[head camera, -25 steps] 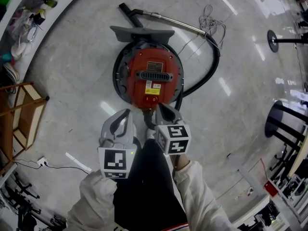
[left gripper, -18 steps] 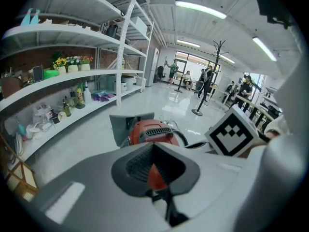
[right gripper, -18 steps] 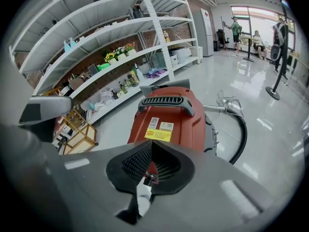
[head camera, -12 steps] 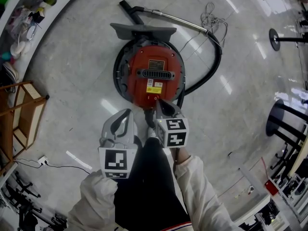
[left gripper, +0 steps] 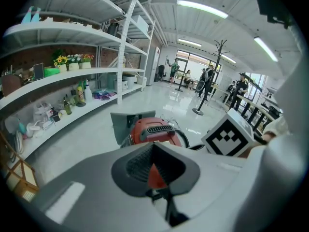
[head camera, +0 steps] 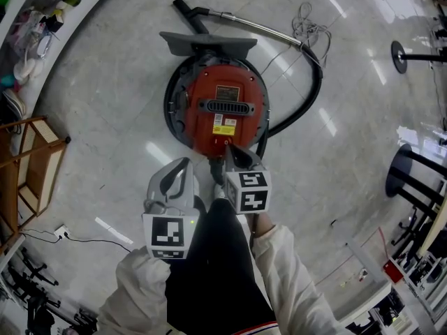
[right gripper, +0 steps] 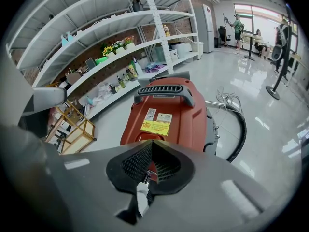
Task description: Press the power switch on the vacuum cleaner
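Right hand-held gripper [head camera: 229, 148] and left hand-held gripper [head camera: 184, 162] closed; vacuum cleaner's [head camera: 242, 119] yellow label [right gripper: 155, 127] unreadable.

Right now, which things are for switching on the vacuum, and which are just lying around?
For the job:
- vacuum cleaner
- right gripper, shut, its tip at the vacuum's near edge

Just lying about:
- wooden rack
- power strip
- round stand base
- left gripper, shut, not touching the vacuum
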